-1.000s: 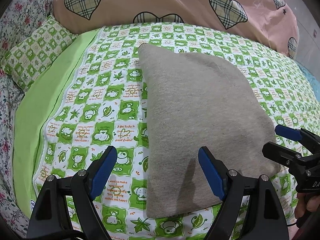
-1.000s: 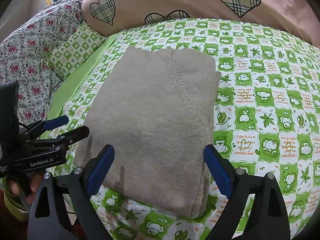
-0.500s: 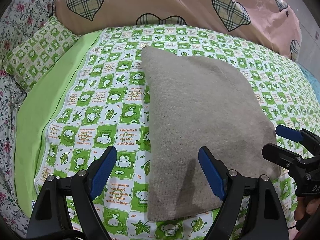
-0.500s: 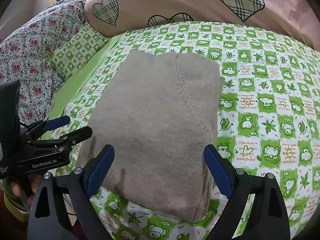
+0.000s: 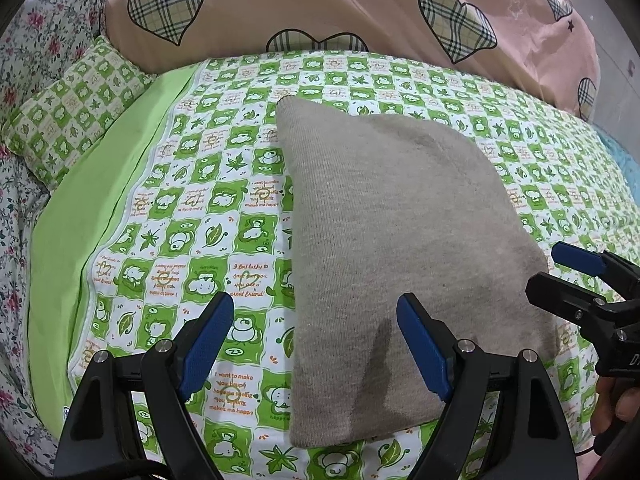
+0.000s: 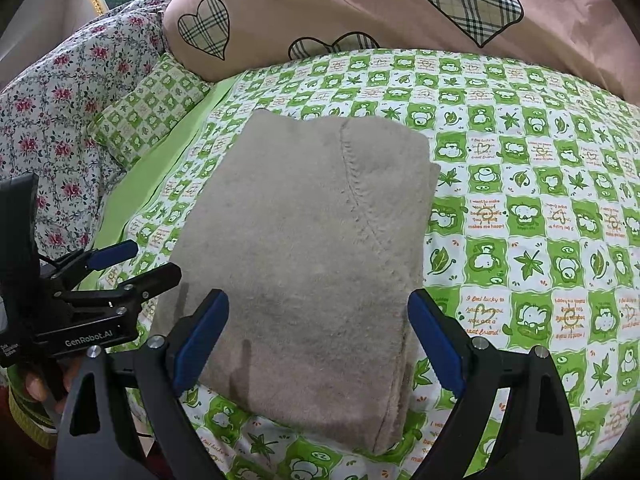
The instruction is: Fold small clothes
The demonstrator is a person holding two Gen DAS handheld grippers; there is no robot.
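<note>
A folded beige garment (image 5: 400,248) lies flat on the bed, on a sheet (image 5: 192,208) with green and white squares that show small animals and leaves. The garment is a neat rectangle with several layers at its near edge, and a stitched seam (image 6: 360,200) runs slanted across its top side in the right wrist view. The left gripper (image 5: 316,344) hangs over the near left corner of the garment; its jaws are spread wide and grasp nothing, one blue pad above the sheet and the other above the knit. The right gripper (image 6: 318,338) hangs over the near edge of the garment, also with its jaws spread wide and empty, the garment lying below between the two pads, not touched. Each gripper shows in the other's view at the side, with part of a hand (image 5: 616,404) under it. Behind the garment a pink duvet (image 5: 340,4) with checked hearts lies across the bed. At the left are a small pillow (image 5: 72,108) in the same green pattern and a floral cloth (image 6: 60,104).
</note>
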